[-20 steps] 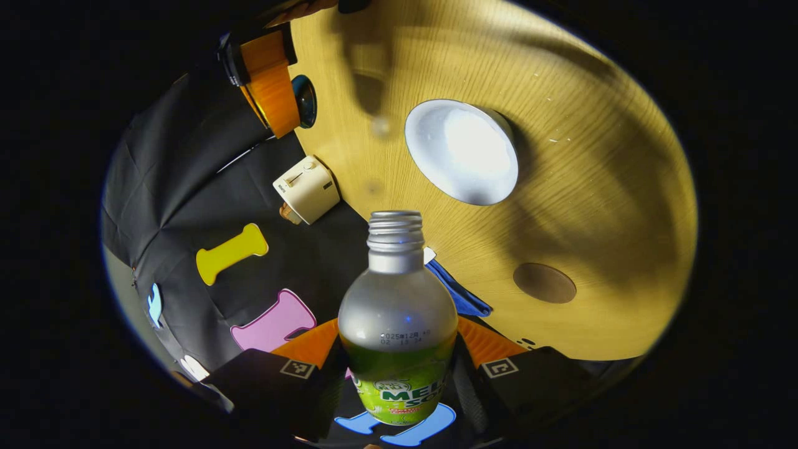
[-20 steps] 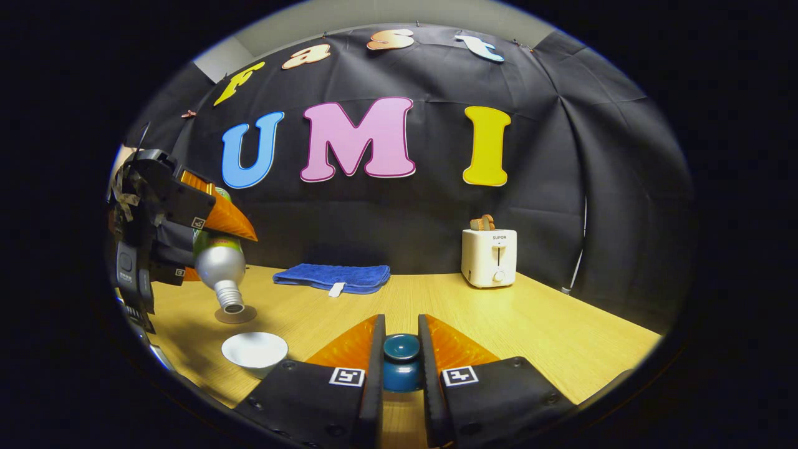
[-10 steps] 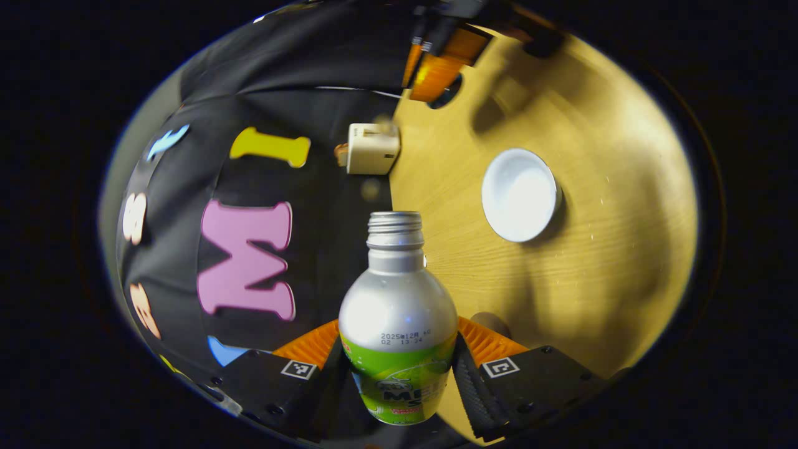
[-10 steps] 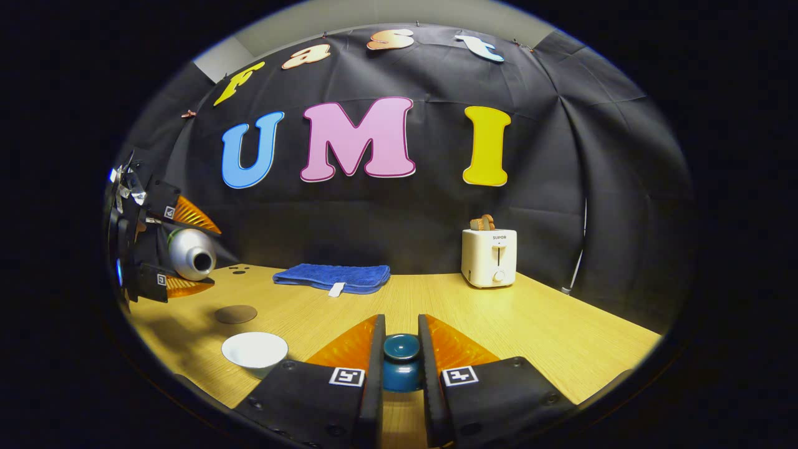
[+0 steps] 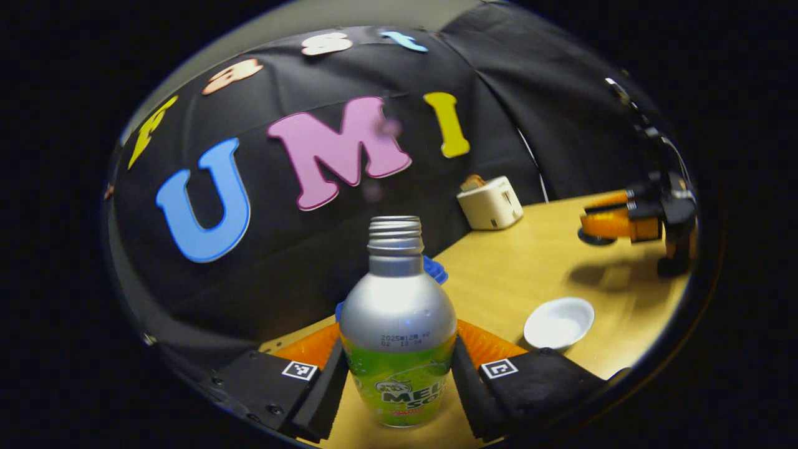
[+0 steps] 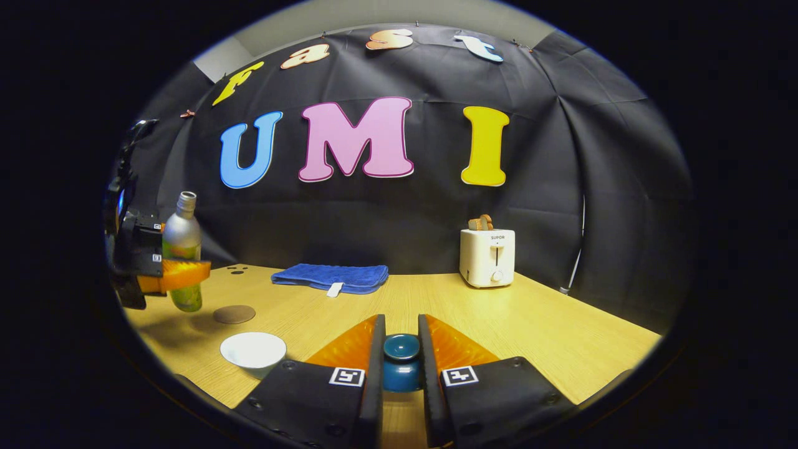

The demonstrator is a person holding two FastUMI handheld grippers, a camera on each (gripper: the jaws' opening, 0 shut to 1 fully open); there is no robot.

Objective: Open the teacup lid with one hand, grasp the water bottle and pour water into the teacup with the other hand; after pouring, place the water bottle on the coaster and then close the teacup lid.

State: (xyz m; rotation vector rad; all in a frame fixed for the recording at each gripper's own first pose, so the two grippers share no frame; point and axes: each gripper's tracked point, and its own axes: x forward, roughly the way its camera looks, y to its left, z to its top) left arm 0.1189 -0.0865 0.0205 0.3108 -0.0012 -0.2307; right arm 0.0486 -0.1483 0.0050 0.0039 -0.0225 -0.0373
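Observation:
A silver bottle with a green label (image 5: pixel 398 337) stands upright and uncapped between the fingers of my left gripper (image 5: pixel 398 365), which is shut on its body. In the right gripper view the bottle (image 6: pixel 180 249) and left gripper (image 6: pixel 174 274) sit at the far left, just left of the round brown coaster (image 6: pixel 234 313). The white teacup (image 6: pixel 254 350) rests uncovered on the table, in front of the coaster; it also appears as the teacup (image 5: pixel 558 322). My right gripper (image 6: pixel 401 340) is shut on the blue lid (image 6: pixel 401 362), held above the table to the cup's right.
A folded blue towel (image 6: pixel 330 276) lies at the back of the wooden table (image 6: pixel 530 324). A white toaster (image 6: pixel 487 257) stands at the back right. In the left gripper view the right gripper (image 5: pixel 614 223) hovers at the far right, beyond the cup.
The bottle has swung from neck-down over the cup to upright and moved left, ending beside the coaster. The right gripper with the lid has stayed still.

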